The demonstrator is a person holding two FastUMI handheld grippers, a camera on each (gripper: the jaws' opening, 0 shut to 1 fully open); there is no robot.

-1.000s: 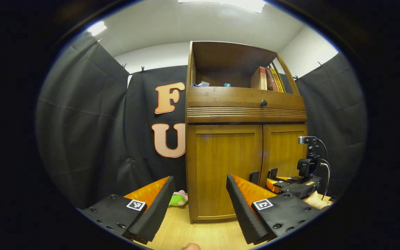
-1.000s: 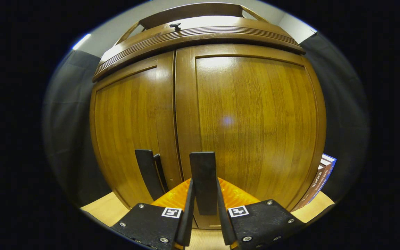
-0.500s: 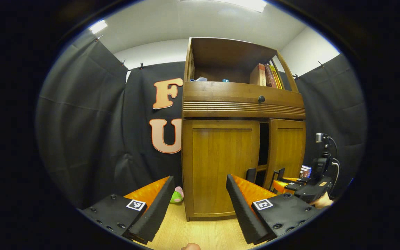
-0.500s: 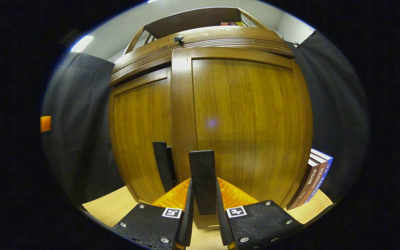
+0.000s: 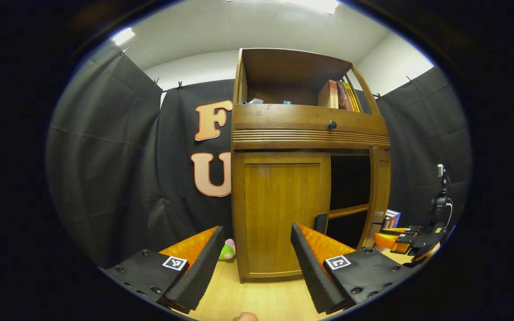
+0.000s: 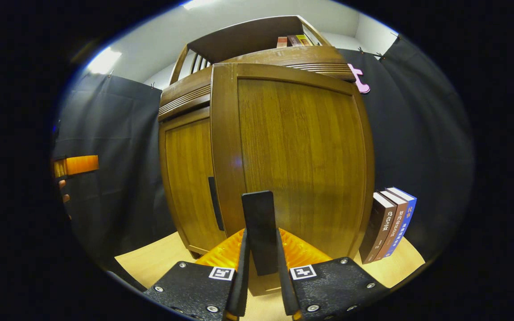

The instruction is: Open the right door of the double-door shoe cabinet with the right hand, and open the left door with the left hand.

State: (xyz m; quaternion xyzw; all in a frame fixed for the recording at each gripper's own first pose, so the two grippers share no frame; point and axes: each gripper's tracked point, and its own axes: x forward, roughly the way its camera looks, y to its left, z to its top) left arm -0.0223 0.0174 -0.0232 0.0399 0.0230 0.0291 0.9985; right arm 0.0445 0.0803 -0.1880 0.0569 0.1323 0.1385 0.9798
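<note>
The right claw [image 6: 260, 272] pinches the brown wooden right door's black handle [image 6: 259, 232]; swung wider, that door [image 6: 301, 151] could topple the upright books [image 6: 388, 227]. The left claw [image 5: 254, 258] is spread.

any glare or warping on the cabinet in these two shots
Right gripper view: the right door bulges barrel-like from fisheye warping, with a faint glare spot near its left stile. Left gripper view: the cabinet looks straighter; ceiling lights blow out white.

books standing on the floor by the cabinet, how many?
3, upright in a row: brown book nearest the open right door, middle book, blue book outermost. More may hide behind.
</note>
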